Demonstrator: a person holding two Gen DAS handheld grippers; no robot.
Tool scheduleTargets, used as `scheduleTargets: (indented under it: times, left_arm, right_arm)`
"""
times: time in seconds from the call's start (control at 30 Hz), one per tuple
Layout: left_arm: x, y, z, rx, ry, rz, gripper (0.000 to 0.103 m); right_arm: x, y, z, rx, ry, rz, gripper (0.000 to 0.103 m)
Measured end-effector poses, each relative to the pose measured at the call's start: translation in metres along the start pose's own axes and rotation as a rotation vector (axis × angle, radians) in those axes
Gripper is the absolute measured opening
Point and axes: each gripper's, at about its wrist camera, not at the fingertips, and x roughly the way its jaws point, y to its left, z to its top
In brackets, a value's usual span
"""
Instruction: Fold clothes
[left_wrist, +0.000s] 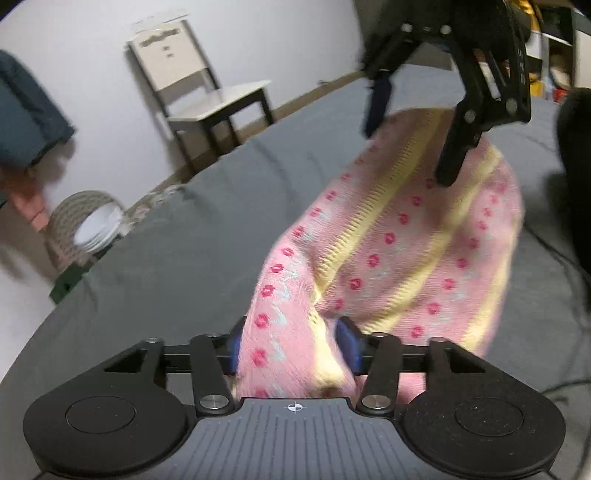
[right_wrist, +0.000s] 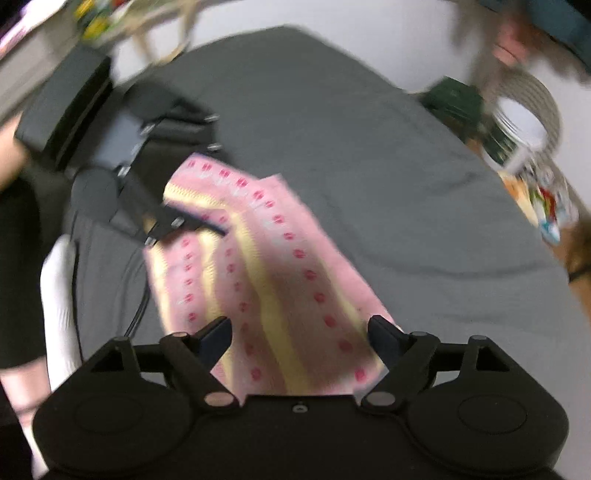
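A pink knitted garment (left_wrist: 399, 251) with yellow stripes and red dots lies on the grey bed cover (left_wrist: 207, 236). My left gripper (left_wrist: 295, 343) is shut on a bunched edge of it, which is lifted off the cover between the blue pads (left_wrist: 349, 343). My right gripper (left_wrist: 410, 140) hangs open above the garment's far end. In the right wrist view the garment (right_wrist: 258, 266) stretches away from my right gripper (right_wrist: 301, 332), whose fingers stand wide apart over its near edge. My left gripper (right_wrist: 207, 225) grips the far end. Both views are blurred.
A pale wooden chair (left_wrist: 207, 96) and a woven basket (left_wrist: 88, 221) stand by the wall beyond the bed's edge. A black cable (left_wrist: 554, 251) runs over the cover. A white object (right_wrist: 59, 295) and another black cable (right_wrist: 138, 314) lie left of the garment.
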Motion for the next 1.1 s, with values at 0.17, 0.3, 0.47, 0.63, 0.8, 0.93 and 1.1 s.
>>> scheduleTargets:
  times: [0.17, 0.3, 0.47, 0.63, 0.8, 0.93, 1.1]
  left_arm:
    - [0.012, 0.03, -0.003, -0.203, -0.024, 0.09, 0.065]
    - [0.005, 0.051, -0.015, -0.411, -0.018, 0.063, 0.065]
    - [0.002, 0.057, -0.042, -0.672, -0.031, -0.023, 0.065]
    - [0.016, 0.045, -0.062, -0.782, -0.005, -0.005, 0.059]
    - [0.022, 0.047, -0.062, -0.85, -0.058, -0.012, 0.018]
    - [0.011, 0.042, -0.056, -0.806, -0.115, 0.053, 0.018]
    - [0.019, 0.036, -0.056, -0.743, -0.012, 0.111, 0.018]
  right_arm:
    - [0.005, -0.043, -0.044, 0.342, -0.139, 0.083, 0.083]
    - [0.001, -0.056, -0.091, 0.635, -0.327, 0.154, 0.083]
    - [0.005, -0.056, -0.128, 0.895, -0.42, 0.274, 0.077]
    - [0.01, -0.048, -0.132, 0.911, -0.444, 0.213, 0.043]
    - [0.007, -0.043, -0.133, 0.856, -0.493, 0.167, 0.034]
    - [0.0, -0.041, -0.131, 0.8, -0.569, 0.153, 0.027]
    - [0.011, -0.054, -0.125, 0.833, -0.557, 0.151, 0.031]
